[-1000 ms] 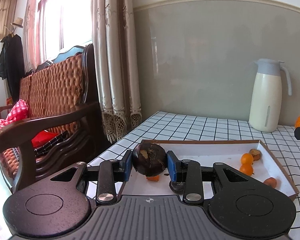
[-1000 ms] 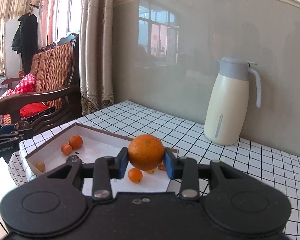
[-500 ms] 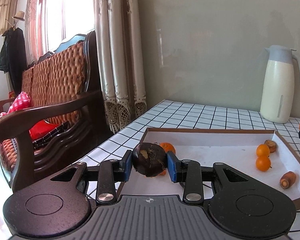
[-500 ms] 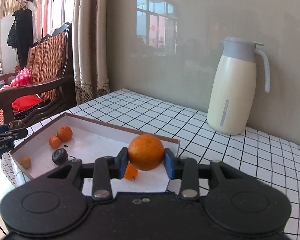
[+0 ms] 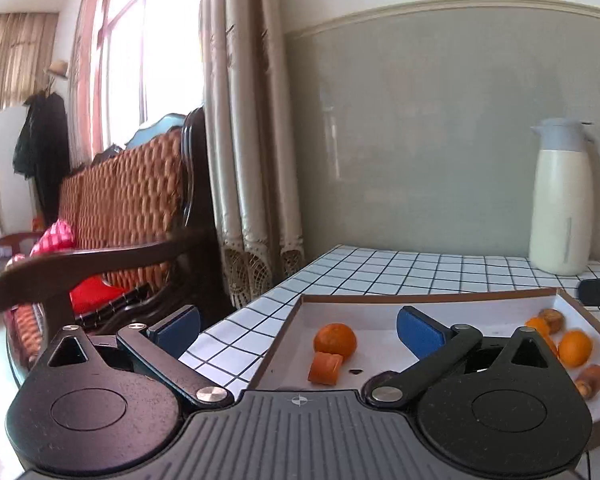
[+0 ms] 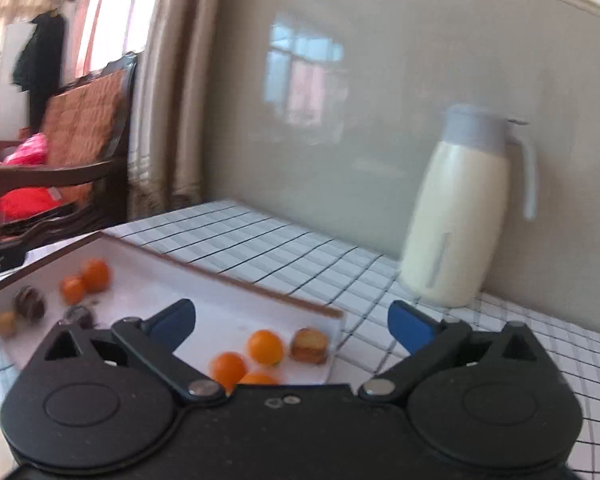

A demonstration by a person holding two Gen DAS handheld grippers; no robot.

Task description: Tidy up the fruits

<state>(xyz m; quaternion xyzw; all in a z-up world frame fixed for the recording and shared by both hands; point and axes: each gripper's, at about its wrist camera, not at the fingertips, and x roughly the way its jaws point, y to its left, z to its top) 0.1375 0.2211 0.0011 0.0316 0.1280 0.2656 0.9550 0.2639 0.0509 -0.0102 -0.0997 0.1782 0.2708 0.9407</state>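
Since a second ago both claws have let go: the dark round fruit that sat between the left gripper (image 5: 298, 326) pads and the large orange clamped in the right gripper (image 6: 292, 322) are no longer held. Both sets of jaws are opening, spread wide, with nothing gripped between them. The shallow white tray (image 5: 420, 306) rests on the checked tablecloth (image 5: 380, 272). In the left view, an orange (image 5: 335, 341) lies in the tray touching a carrot piece (image 5: 325, 368). In the right view, small oranges (image 6: 265, 347) and a brown fruit (image 6: 309, 345) lie at the tray's near corner; two dark round fruits (image 6: 30, 302) lie toward its far-left end. A cream jug (image 6: 456, 216) stands well apart by the wall.
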